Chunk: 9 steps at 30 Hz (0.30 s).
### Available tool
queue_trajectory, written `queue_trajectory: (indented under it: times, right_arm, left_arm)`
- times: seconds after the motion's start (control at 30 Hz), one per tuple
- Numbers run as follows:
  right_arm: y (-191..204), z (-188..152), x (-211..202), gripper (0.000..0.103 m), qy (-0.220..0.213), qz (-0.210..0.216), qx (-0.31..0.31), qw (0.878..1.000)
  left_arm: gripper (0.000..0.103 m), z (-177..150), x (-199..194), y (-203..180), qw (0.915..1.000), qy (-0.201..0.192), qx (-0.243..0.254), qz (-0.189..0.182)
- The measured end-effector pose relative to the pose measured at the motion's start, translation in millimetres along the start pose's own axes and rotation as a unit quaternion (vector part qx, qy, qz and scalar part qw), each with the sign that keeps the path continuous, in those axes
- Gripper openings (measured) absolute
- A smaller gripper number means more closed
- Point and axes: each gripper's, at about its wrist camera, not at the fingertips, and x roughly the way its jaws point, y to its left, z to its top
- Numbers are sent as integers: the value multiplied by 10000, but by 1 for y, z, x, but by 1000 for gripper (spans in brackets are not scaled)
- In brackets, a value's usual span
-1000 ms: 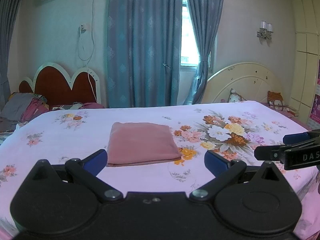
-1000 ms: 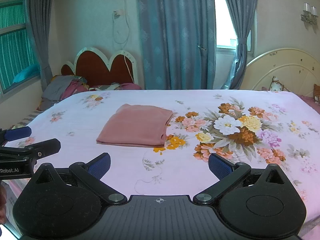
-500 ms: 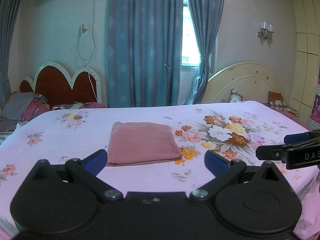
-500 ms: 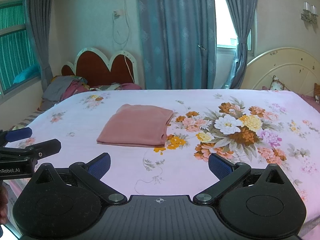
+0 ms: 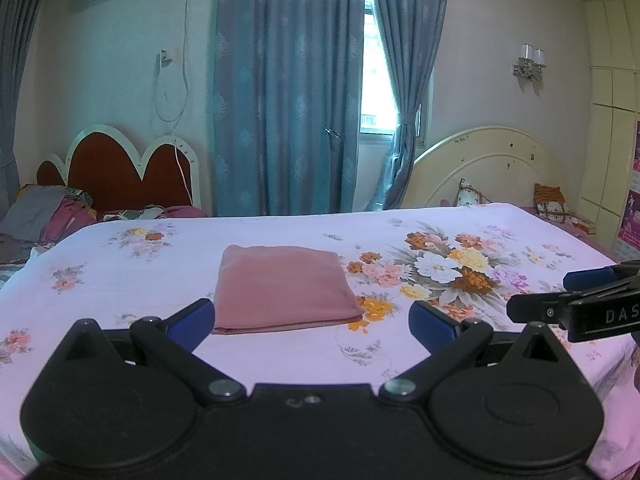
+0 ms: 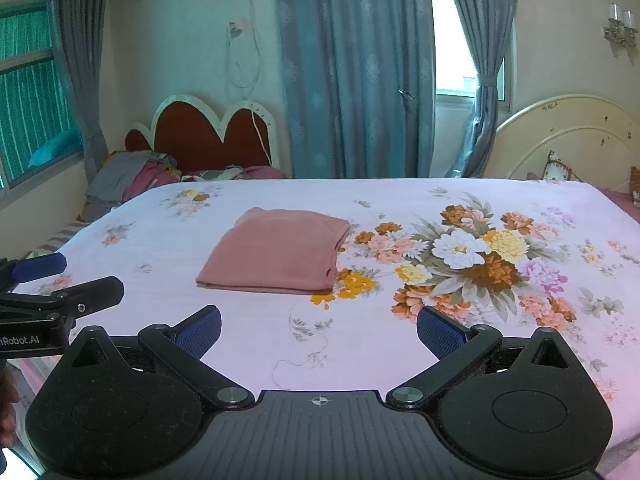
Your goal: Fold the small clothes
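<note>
A pink garment (image 5: 282, 288) lies folded into a flat rectangle on the floral bedsheet (image 5: 440, 360); it also shows in the right wrist view (image 6: 280, 254). My left gripper (image 5: 312, 320) is open and empty, held just short of the garment's near edge. My right gripper (image 6: 318, 330) is open and empty, held above the sheet, nearer than the garment and to its right. Each gripper shows at the edge of the other's view, the right one (image 5: 576, 300) and the left one (image 6: 60, 280).
A pile of clothes (image 6: 128, 178) lies at the far left by a red headboard (image 6: 212, 138). A cream headboard (image 5: 492, 168) with cushions stands far right. Blue curtains (image 5: 288, 88) hang behind the bed.
</note>
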Motion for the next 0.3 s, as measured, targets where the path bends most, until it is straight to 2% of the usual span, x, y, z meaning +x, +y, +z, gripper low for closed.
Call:
queue_trajectory:
  times: [0.3]
  right_arm:
    - [0,0,2,103,8,-1,-8,10000]
  left_arm:
    - [103,-1,2,0,10000,15,-16,43]
